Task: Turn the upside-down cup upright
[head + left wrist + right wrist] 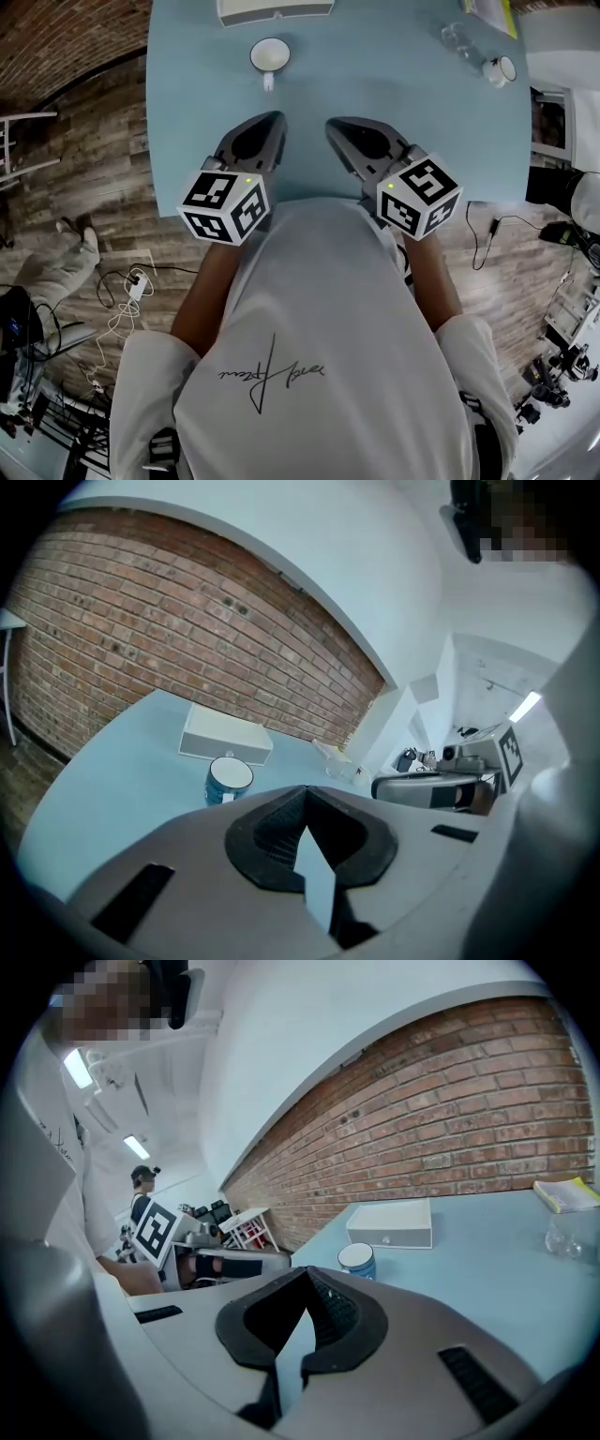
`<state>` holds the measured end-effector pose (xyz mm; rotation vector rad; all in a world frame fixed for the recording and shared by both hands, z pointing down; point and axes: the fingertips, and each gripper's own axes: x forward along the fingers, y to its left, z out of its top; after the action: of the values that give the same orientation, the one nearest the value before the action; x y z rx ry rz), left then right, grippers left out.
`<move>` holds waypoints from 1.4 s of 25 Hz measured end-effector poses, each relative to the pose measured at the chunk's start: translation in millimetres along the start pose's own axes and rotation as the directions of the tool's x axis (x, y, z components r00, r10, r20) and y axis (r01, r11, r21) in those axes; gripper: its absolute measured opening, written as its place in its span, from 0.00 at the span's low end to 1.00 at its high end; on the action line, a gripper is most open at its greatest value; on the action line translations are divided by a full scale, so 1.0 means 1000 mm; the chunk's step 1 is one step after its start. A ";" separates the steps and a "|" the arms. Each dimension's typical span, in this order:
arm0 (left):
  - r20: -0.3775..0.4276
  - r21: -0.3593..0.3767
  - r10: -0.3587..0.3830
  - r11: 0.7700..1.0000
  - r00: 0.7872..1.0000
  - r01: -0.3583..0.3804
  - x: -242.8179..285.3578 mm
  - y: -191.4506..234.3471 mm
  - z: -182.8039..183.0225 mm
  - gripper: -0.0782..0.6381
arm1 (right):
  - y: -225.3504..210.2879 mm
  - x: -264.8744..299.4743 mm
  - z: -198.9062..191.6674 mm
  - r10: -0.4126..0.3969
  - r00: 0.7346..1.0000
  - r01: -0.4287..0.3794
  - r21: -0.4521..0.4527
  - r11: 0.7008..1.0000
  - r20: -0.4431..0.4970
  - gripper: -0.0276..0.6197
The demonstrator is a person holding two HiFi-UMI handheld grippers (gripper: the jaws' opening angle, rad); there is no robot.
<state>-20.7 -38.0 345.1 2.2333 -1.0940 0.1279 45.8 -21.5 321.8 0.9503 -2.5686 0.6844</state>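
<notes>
**Both hand-held grippers shut and empty, cup ahead on tabletop**

Cup (270, 56): round, glossy blue wall, white top face with a dark rim, small handle pointing to 6 o'clock. Cannot tell whether the mouth or the base faces up. It stands alone on the smooth pale-blue tabletop (394, 94), at 12 o'clock from the grippers and well apart from them. A flat white box (275, 9) sits beyond it at 12 o'clock. A second mug (500, 68), white with a dark rim, is at 2 o'clock near the edge. Wood-plank floor (84, 131), red brick wall (169, 639).

Left hand-held gripper (275, 119): grey shell, ribbed black pads, tips closed together with nothing between. Right hand-held gripper (334, 125): same, closed and empty. Both hover over the near tabletop edge.
</notes>
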 end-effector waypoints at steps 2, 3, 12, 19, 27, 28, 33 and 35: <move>0.003 0.007 -0.011 1.000 1.000 0.011 -0.006 -0.006 0.000 0.12 | 0.004 -0.004 -0.001 -0.012 1.000 0.012 0.009 1.000 0.015 0.07; 0.008 0.013 -0.014 1.000 1.000 0.014 -0.010 -0.009 0.001 0.12 | 0.006 -0.007 -0.002 -0.017 1.000 0.017 0.016 1.000 0.021 0.07; 0.049 0.031 -0.023 0.999 0.999 0.021 -0.029 -0.025 0.011 0.12 | 0.017 -0.023 -0.007 -0.055 0.997 0.054 0.038 0.998 0.047 0.07; 0.058 0.036 -0.041 0.999 0.997 0.039 -0.032 -0.030 0.014 0.12 | 0.008 -0.024 -0.003 -0.057 0.998 0.056 0.014 0.998 0.022 0.07; 0.041 0.054 -0.066 0.997 0.997 0.064 -0.031 -0.030 0.011 0.12 | 0.021 -0.022 0.011 0.069 0.997 -0.068 -0.051 0.996 0.016 0.07; 0.040 0.054 -0.069 0.996 0.997 0.066 -0.030 -0.030 0.011 0.12 | 0.022 -0.022 0.011 0.075 0.997 -0.074 -0.054 0.996 0.014 0.07; 0.040 0.050 -0.073 0.996 0.997 0.071 -0.030 -0.032 0.009 0.12 | 0.022 -0.023 0.008 0.094 0.996 -0.093 -0.057 0.994 0.004 0.07; 0.036 0.057 -0.072 0.996 0.997 0.070 -0.029 -0.034 0.007 0.12 | 0.023 -0.025 0.006 0.106 0.994 -0.106 -0.054 0.993 0.000 0.07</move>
<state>-15.9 -7.0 312.4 2.3300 -1.0411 0.0878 47.7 3.0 297.9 0.8039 -2.6417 0.6380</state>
